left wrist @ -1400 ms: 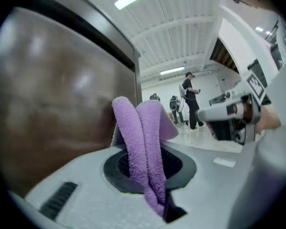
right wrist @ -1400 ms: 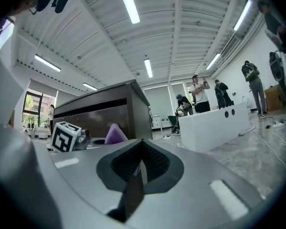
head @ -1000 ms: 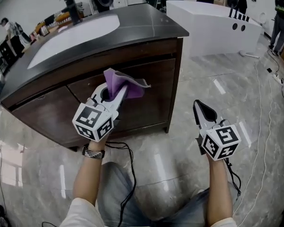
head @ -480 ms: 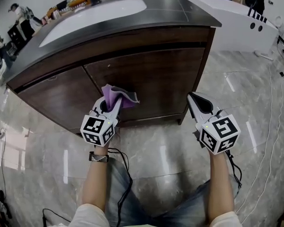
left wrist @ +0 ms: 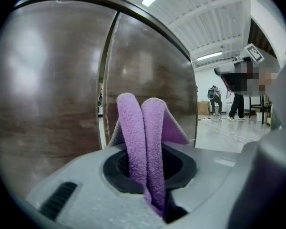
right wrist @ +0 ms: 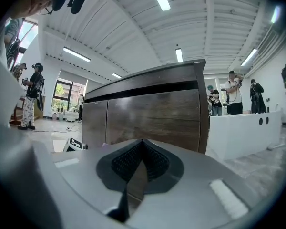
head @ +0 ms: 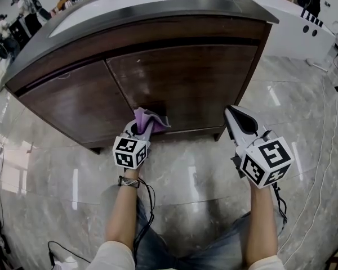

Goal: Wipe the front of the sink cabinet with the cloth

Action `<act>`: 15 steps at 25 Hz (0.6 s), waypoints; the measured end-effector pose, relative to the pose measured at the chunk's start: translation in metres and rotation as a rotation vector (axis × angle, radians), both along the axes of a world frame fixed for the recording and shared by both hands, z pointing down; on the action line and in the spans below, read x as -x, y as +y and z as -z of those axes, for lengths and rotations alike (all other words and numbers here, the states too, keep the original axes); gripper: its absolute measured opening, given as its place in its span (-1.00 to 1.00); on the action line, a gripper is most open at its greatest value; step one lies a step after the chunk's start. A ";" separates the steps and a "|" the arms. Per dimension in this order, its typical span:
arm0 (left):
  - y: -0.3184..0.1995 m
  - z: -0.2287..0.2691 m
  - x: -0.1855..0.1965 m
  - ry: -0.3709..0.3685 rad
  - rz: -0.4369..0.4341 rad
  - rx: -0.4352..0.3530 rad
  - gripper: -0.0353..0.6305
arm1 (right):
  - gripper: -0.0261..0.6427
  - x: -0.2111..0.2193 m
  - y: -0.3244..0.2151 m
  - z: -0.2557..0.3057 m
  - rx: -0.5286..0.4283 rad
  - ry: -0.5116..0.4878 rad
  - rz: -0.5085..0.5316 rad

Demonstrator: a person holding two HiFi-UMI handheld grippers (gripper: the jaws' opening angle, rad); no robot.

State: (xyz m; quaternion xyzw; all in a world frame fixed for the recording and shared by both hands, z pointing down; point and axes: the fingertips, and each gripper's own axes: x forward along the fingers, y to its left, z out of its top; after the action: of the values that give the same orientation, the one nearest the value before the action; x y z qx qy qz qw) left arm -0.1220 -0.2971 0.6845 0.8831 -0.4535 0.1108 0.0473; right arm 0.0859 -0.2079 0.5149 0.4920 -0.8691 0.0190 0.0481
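Observation:
A dark wood sink cabinet (head: 186, 83) with two doors stands in front of me, under a dark counter holding a white basin (head: 118, 1). My left gripper (head: 139, 129) is shut on a purple cloth (head: 149, 118) and holds it low against the right-hand door, near its bottom edge. In the left gripper view the cloth (left wrist: 145, 147) sticks up in two folds between the jaws, close to the door (left wrist: 148, 85). My right gripper (head: 236, 118) is shut with nothing in it, off the cabinet's lower right corner. The right gripper view faces the cabinet front (right wrist: 148, 113).
The floor is glossy grey marble (head: 186, 179). A white counter unit (head: 304, 27) stands at the back right, with a cable (head: 321, 167) trailing on the floor beside it. People stand in the far background. My legs are below the grippers.
The left gripper has carried the cloth down the right-hand door from mid-height to near its bottom edge. The view has tilted downward. The right gripper has stayed about where it was.

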 end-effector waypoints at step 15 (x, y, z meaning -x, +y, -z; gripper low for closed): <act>-0.001 -0.119 -0.063 -0.095 -0.081 0.203 -0.73 | -0.90 -0.010 0.011 -0.002 0.042 -0.031 -0.020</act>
State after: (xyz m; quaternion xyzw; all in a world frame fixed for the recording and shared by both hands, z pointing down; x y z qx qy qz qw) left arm -0.0591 -0.2981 0.8034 0.8850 -0.4057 0.1999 0.1103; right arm 0.0961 -0.1972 0.5168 0.4993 -0.8641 0.0451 0.0447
